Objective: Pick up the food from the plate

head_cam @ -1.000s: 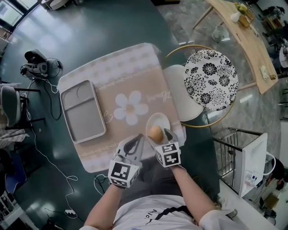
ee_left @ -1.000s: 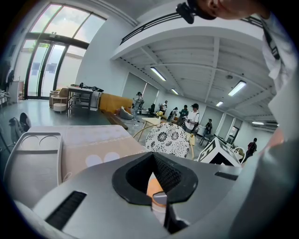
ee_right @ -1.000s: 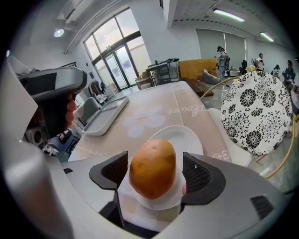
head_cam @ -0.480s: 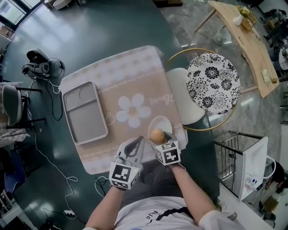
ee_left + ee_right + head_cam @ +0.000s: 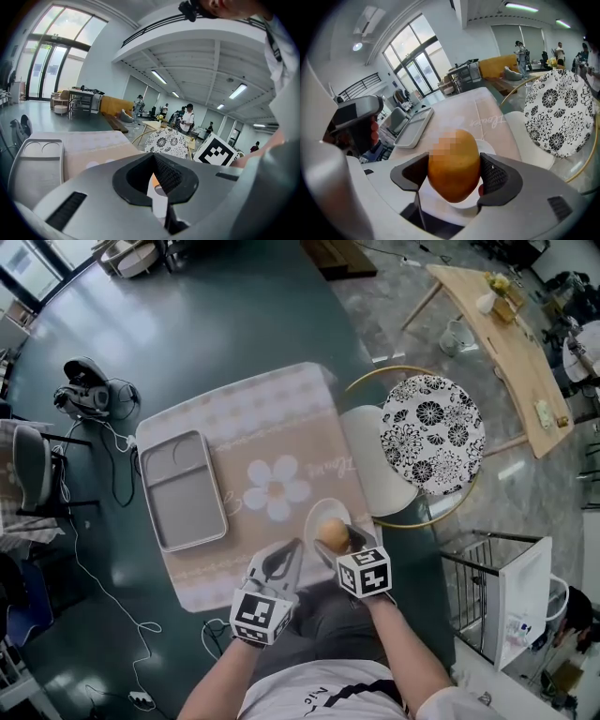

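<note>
An orange-yellow oval piece of food (image 5: 332, 533) (image 5: 453, 164) is clamped between the two dark pads of my right gripper (image 5: 336, 540) (image 5: 453, 174), which is shut on it. It hangs just over the small white plate (image 5: 317, 514) (image 5: 488, 146) on the near right of the beige mat. My left gripper (image 5: 292, 551) (image 5: 153, 159) is just left of the plate, with its jaws together and nothing held. A sliver of the plate (image 5: 158, 199) shows past its tips.
A grey two-part tray (image 5: 183, 489) lies on the left of the flower-print mat (image 5: 272, 486). A chair with a black-and-white floral cushion (image 5: 432, 420) stands right of the dark table. A headset and cables (image 5: 86, 377) lie far left. People stand in the distance (image 5: 187, 117).
My right gripper, with the food in it, has shifted slightly right and toward me, over the plate's near edge. The left gripper has hardly moved.
</note>
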Available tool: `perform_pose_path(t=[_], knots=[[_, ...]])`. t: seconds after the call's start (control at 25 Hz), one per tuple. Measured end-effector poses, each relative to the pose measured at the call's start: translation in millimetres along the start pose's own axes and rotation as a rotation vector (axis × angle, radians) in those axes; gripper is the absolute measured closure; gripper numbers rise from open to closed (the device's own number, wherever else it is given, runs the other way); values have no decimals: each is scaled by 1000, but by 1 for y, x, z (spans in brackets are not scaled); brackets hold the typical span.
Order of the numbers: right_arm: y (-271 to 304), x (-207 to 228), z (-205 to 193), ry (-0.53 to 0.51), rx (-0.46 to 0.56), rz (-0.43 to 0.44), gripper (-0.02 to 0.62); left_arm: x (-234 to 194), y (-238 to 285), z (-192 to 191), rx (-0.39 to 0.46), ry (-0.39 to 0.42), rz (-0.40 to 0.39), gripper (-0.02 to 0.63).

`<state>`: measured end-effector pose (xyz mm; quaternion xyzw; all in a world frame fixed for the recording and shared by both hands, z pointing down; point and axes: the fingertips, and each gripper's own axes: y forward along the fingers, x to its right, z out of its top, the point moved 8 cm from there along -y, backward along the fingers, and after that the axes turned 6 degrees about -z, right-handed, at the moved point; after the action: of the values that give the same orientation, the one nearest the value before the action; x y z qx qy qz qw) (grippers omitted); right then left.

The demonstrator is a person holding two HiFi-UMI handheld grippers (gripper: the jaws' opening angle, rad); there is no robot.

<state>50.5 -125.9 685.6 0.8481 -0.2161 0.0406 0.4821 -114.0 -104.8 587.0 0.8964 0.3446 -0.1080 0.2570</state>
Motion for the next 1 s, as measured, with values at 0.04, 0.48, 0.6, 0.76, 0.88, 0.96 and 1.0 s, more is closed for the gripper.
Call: perform_pose_path(t=[0.04, 0.48, 0.6, 0.76, 0.88, 0.96, 1.0], knots=[[-7, -1, 5, -3, 16, 7, 270, 3, -2, 4, 3, 1, -5, 600], [-86, -16, 54, -1, 165, 70, 270, 39, -26, 53, 10, 11, -9, 600], [-105, -19, 60, 10, 198, 84, 270, 52, -32, 64, 22, 7, -27, 600], [-129, -22, 71, 18, 249, 99, 270, 67, -39, 77, 33, 27, -33, 600], [-150, -28, 86, 26, 309, 114, 270, 73, -43, 89, 46, 45, -27, 600], [-168, -34, 94, 32, 352, 122, 270, 81, -49, 97, 59, 54, -30, 600], [-178, -37, 97, 34, 376, 128, 270, 85, -54, 101, 65, 59, -34, 600]])
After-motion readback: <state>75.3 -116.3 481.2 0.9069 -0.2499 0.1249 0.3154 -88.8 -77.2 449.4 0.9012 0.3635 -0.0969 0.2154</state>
